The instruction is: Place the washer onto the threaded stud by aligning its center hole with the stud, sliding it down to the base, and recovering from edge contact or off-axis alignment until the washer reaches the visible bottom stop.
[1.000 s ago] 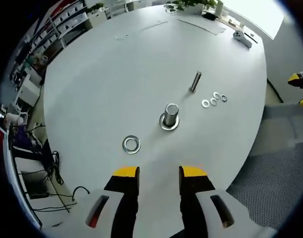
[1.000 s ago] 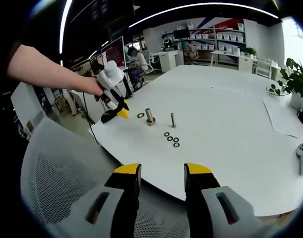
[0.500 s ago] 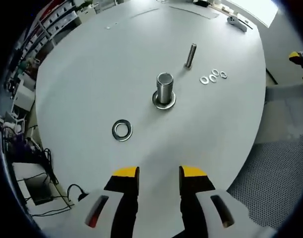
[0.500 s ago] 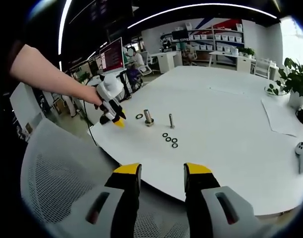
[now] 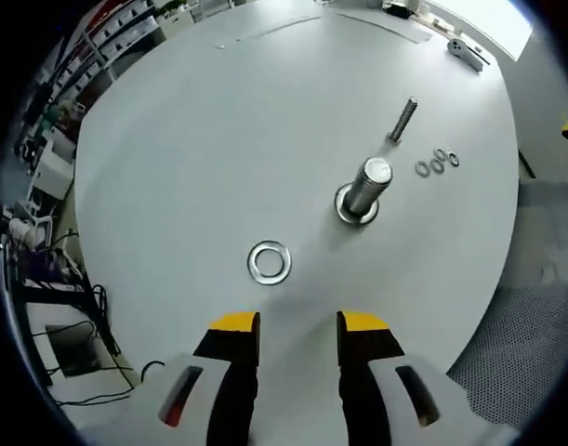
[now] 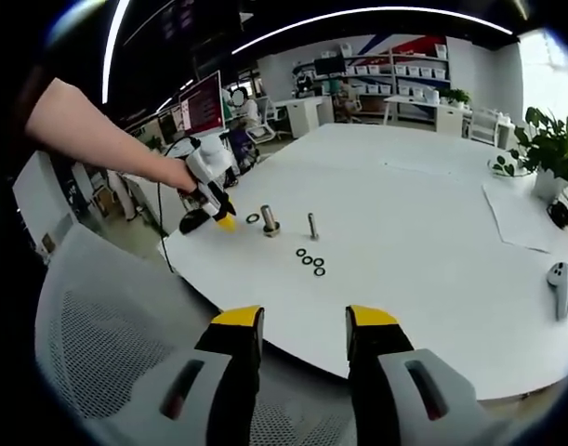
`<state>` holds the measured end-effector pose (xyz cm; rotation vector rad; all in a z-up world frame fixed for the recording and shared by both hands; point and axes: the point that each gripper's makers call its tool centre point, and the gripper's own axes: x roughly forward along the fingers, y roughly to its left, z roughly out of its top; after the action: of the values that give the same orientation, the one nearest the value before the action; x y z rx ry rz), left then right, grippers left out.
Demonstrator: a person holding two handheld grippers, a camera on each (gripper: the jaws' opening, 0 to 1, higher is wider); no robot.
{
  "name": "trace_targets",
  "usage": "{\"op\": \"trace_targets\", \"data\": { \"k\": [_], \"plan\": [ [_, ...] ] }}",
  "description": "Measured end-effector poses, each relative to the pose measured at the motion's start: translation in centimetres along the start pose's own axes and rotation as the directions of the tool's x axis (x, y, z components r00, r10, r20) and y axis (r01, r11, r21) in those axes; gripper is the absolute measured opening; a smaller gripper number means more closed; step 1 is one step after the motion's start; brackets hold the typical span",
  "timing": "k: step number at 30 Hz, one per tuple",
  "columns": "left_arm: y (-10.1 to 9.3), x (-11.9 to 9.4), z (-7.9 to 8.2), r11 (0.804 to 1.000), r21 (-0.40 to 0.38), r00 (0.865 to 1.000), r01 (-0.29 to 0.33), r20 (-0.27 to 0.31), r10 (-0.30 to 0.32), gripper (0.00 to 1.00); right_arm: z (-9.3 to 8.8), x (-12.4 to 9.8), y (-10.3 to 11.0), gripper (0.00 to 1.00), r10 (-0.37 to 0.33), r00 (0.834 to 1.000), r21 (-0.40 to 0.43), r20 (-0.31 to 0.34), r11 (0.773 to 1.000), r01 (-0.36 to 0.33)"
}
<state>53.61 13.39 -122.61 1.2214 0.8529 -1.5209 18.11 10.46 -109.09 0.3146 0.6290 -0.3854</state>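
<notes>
Washer (image 5: 269,262) lies flat on the white table (image 5: 200,139), just ahead of the left gripper (image 5: 296,323) and a little toward its left jaw, untouched. That gripper's 2 yellow-tipped jaws stand apart with nothing between them, hovering above the table edge. Further ahead and toward the right jaw stands the thick threaded stud (image 5: 368,183), upright on its flanged base, well apart from the washer. Beyond it stands a thinner bolt (image 5: 403,119), with 3 small washers (image 5: 437,163) in a row just beside that.

In the right gripper view the right gripper (image 6: 301,321) is also released and empty, held back over a mesh chair back (image 6: 98,353), far from the work; the left gripper (image 6: 220,217) appears there in a person's hand, its tips near the washer (image 6: 253,218).

Judging from this, the pick-up is the risky step: a thin ring flat on a smooth top may skate away or tip when the jaws close. Later, a tilted washer could catch on the stud's top edge or threads and hang short of the base.
</notes>
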Motion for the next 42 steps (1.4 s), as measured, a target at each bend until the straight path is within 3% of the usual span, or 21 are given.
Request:
{"op": "trace_targets", "data": {
  "k": [2, 6, 10, 14, 16, 24, 26, 28, 30, 32, 37, 40, 42],
  "plan": [
    [-1.0, -0.9, 0.2, 1.000, 0.008, 1.000, 0.008, 0.002, -0.008, 0.31, -0.1, -0.1, -0.1, 0.38, -0.008, 1.000, 0.001, -0.006, 1.000, 0.008],
    [0.5, 0.6, 0.9, 1.000, 0.010, 0.999, 0.022, 0.025, -0.022, 0.31, -0.2, 0.0, -0.2, 0.39, -0.010, 1.000, 0.012, -0.006, 1.000, 0.011],
    [-0.1, 0.6, 1.3, 1.000, 0.019, 1.000, 0.024, 0.017, -0.024, 0.32, -0.2, -0.1, -0.4, 0.39, -0.019, 1.000, 0.014, -0.009, 1.000, 0.019],
    [1.1, 1.9, 1.7, 1.000, 0.018, 1.000, 0.021, 0.012, -0.021, 0.32, -0.1, -0.2, -0.6, 0.39, -0.026, 1.000, 0.017, -0.008, 0.999, 0.026],
    [0.6, 1.4, 1.8, 1.000, 0.018, 1.000, 0.017, 0.012, -0.018, 0.32, -0.1, -0.2, -0.7, 0.39, -0.026, 1.000, 0.023, -0.008, 0.999, 0.026],
    [1.6, 2.4, 2.2, 1.000, -0.013, 1.000, 0.024, 0.011, -0.024, 0.31, -0.2, -0.1, -1.0, 0.38, -0.038, 0.999, 0.029, -0.008, 0.999, 0.038],
    [0.7, 1.3, 2.6, 0.999, -0.035, 1.000, 0.022, 0.020, -0.022, 0.31, -0.2, -0.2, -0.9, 0.38, -0.039, 0.999, 0.030, -0.007, 0.999, 0.040],
    [1.3, 2.1, 2.8, 0.998, -0.055, 0.999, 0.029, 0.021, -0.028, 0.30, -0.2, -0.1, -1.0, 0.38, -0.041, 0.999, 0.030, -0.008, 0.999, 0.041],
    [2.2, 2.9, 2.6, 0.999, -0.042, 0.999, 0.033, 0.012, -0.032, 0.30, -0.1, -0.3, -0.9, 0.38, -0.043, 0.999, 0.031, -0.007, 0.999, 0.044],
    [0.5, 1.6, 2.5, 0.999, -0.039, 0.999, 0.034, -0.003, -0.034, 0.29, -0.1, -0.3, -1.0, 0.38, -0.044, 0.999, 0.032, -0.008, 0.999, 0.044],
    [1.4, 2.5, 2.6, 0.999, -0.027, 0.999, 0.035, -0.024, -0.036, 0.28, -0.3, -0.2, -1.0, 0.38, -0.046, 0.999, 0.029, -0.014, 0.999, 0.046],
    [2.0, 3.1, 2.8, 0.999, 0.004, 0.999, 0.040, -0.028, -0.040, 0.21, -0.3, -0.2, -1.0, 0.38, -0.047, 0.999, 0.031, -0.013, 0.998, 0.048],
    [1.1, 2.6, 2.9, 0.999, -0.012, 0.998, 0.050, -0.044, -0.050, 0.21, -0.2, -0.3, -1.0, 0.38, -0.050, 0.999, 0.032, -0.013, 0.998, 0.051]
  ]
}}
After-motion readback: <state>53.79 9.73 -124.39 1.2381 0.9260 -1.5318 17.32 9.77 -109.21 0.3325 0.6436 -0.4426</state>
